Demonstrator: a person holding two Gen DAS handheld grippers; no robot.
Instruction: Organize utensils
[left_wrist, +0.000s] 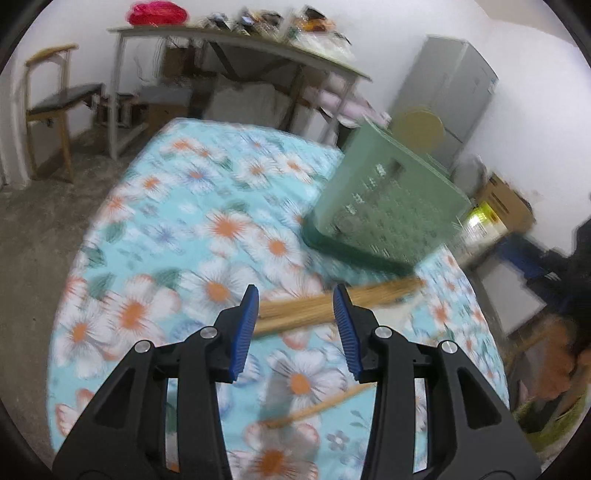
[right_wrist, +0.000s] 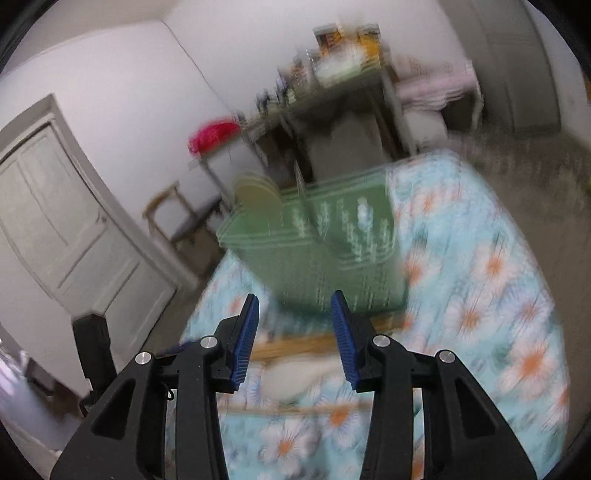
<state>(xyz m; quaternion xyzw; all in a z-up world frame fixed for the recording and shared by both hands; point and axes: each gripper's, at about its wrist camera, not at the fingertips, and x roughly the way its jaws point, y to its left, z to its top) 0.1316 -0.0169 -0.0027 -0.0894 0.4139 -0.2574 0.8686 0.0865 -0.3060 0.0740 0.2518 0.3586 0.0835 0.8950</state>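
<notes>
Left claw (left_wrist: 295, 325) spread, empty, chopsticks (left_wrist: 303, 310) just beyond its tips — light, stiff, slippery wood; pinch mid-bundle. Right claw (right_wrist: 294, 328) likewise spread, empty — rack (right_wrist: 332, 251) ahead.

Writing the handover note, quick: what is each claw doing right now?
Left claw: open, holding nothing.
Right claw: open, holding nothing.

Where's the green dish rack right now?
The green dish rack stands on the floral tablecloth, upper right in the left wrist view, just beyond the wooden utensil handles; it sits centre in the right wrist view.
</notes>
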